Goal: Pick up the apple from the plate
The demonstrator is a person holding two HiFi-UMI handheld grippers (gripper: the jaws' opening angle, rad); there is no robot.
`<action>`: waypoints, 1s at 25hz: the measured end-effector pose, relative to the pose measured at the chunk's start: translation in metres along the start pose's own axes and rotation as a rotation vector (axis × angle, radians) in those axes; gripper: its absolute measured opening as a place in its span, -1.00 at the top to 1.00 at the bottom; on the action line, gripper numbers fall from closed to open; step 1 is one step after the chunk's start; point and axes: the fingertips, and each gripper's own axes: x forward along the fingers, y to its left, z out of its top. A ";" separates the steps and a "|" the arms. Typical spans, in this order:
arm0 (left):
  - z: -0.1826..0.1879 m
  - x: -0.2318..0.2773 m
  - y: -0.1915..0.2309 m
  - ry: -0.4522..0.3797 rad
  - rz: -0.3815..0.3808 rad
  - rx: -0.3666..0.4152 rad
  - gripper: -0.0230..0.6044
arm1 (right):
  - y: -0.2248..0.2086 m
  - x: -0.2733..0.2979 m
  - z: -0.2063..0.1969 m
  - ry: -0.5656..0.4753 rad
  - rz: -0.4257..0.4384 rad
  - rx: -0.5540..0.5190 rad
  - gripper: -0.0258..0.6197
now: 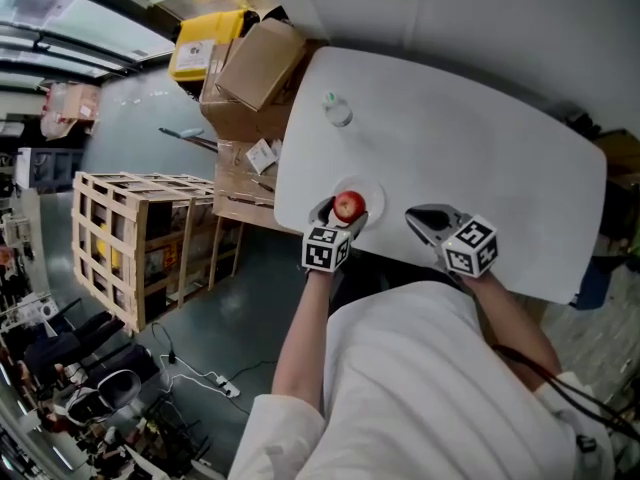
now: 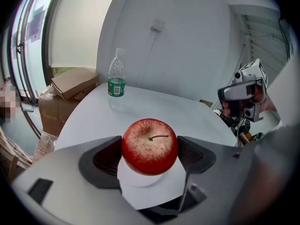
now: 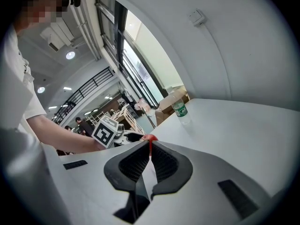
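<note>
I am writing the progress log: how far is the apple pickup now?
Done: the left gripper is closed on the apple. In hand: the apple seems to hang just above the plate. Left: lift it clear. The right gripper is shut, empty.

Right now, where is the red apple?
In the head view, the apple is gripped by the left gripper, over the white plate at the near edge of the table.

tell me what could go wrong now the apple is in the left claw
1. The left claw grips the round apple only at its sides, so it may slip and drop onto the plate.
2. The plate sits near the table edge, so a dropped apple could roll off.
</note>
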 end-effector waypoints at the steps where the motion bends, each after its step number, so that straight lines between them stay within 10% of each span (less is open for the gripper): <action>1: 0.002 -0.006 0.000 -0.012 -0.003 -0.001 -0.26 | 0.003 0.001 0.001 -0.001 -0.002 -0.005 0.80; 25: -0.010 -0.162 -0.018 -0.174 -0.159 0.035 -0.26 | 0.135 0.012 -0.026 -0.091 -0.109 -0.069 0.80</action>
